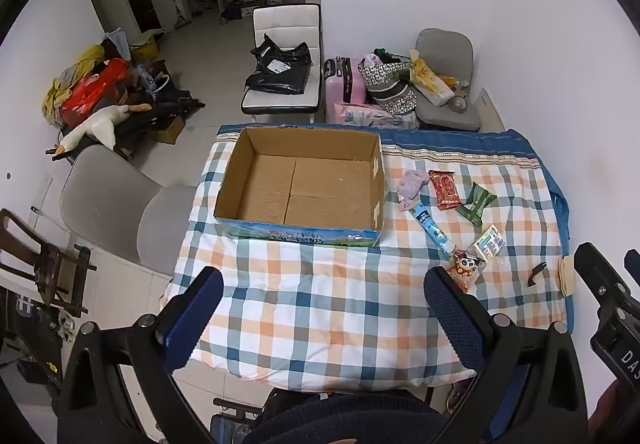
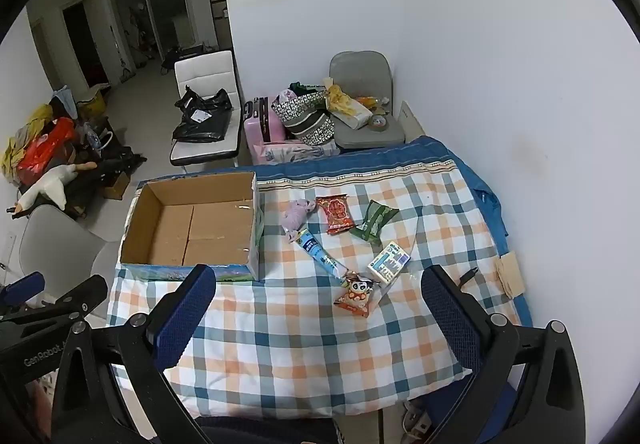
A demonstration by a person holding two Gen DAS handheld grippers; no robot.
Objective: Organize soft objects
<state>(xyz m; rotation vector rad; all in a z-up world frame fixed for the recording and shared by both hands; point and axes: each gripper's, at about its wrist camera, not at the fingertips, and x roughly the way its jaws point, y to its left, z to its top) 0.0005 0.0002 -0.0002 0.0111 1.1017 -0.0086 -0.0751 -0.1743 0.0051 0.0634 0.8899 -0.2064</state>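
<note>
A crumpled lilac cloth (image 2: 297, 215) lies on the checked worktop (image 2: 280, 344) just right of the open cardboard box (image 2: 192, 232), touching a blue tube (image 2: 320, 254). Snack packets lie scattered nearby. Both the left gripper (image 1: 324, 308) and right gripper (image 2: 320, 308) hover with fingers spread, holding nothing.

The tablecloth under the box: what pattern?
The tablecloth is a blue, orange and white check with a blue border, clearest in the right wrist view.
</note>
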